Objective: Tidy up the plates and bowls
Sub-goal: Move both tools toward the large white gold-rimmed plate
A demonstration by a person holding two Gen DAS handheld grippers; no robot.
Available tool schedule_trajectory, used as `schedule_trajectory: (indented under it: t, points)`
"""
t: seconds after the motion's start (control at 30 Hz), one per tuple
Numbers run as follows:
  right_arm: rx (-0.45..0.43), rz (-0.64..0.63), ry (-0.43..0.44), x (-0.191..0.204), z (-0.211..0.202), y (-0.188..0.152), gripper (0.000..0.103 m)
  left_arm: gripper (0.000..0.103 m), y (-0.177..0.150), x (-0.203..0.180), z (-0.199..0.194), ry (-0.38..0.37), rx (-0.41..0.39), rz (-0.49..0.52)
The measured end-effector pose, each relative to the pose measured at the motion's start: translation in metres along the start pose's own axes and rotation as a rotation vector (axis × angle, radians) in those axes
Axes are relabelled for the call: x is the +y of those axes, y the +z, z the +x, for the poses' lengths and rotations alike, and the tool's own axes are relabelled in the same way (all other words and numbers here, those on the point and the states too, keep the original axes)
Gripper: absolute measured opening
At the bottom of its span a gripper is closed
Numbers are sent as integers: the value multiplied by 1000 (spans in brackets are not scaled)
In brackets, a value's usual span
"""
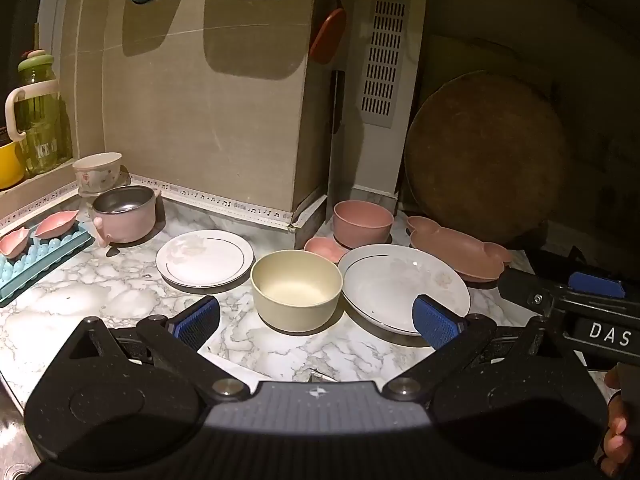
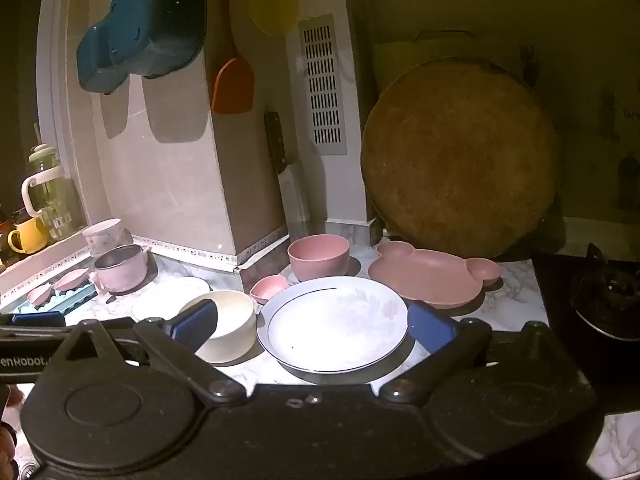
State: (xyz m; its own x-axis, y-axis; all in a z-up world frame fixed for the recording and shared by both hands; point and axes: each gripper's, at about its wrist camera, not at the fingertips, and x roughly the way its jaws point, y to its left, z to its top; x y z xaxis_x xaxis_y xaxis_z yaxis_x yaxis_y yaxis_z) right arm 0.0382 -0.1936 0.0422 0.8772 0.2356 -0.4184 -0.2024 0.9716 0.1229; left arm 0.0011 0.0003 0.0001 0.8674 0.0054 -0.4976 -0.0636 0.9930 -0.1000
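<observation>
A cream bowl (image 1: 296, 290) (image 2: 228, 326) stands mid-counter between two white plates: a small one (image 1: 205, 258) (image 2: 172, 296) to its left and a larger one (image 1: 404, 288) (image 2: 334, 324) to its right. Behind are a pink bowl (image 1: 362, 222) (image 2: 319, 257), a small pink dish (image 1: 324, 248) (image 2: 269, 287) and a pink bear-shaped plate (image 1: 460, 250) (image 2: 432, 272). My left gripper (image 1: 316, 322) hangs open just short of the cream bowl, nothing between its blue pads. My right gripper (image 2: 314, 324) is open above the larger plate's near side, empty.
A pink steel-lined pot (image 1: 124, 214) (image 2: 120, 268), a floral cup (image 1: 97, 172), and a teal tray (image 1: 40, 262) with pink dishes sit at the left. A round wooden board (image 1: 486, 156) (image 2: 460, 160) leans at the back right. A dark stove (image 2: 596, 300) lies right.
</observation>
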Motion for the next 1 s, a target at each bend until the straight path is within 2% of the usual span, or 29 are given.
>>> schedule_trajectory:
  t: [0.23, 1.0]
  points:
    - [-1, -20, -11, 1, -3, 1, 102, 103, -7, -2, 2, 2, -13, -9]
    - [-3, -8, -35, -1, -12, 2, 102, 103, -3, -6, -10, -23, -28, 1]
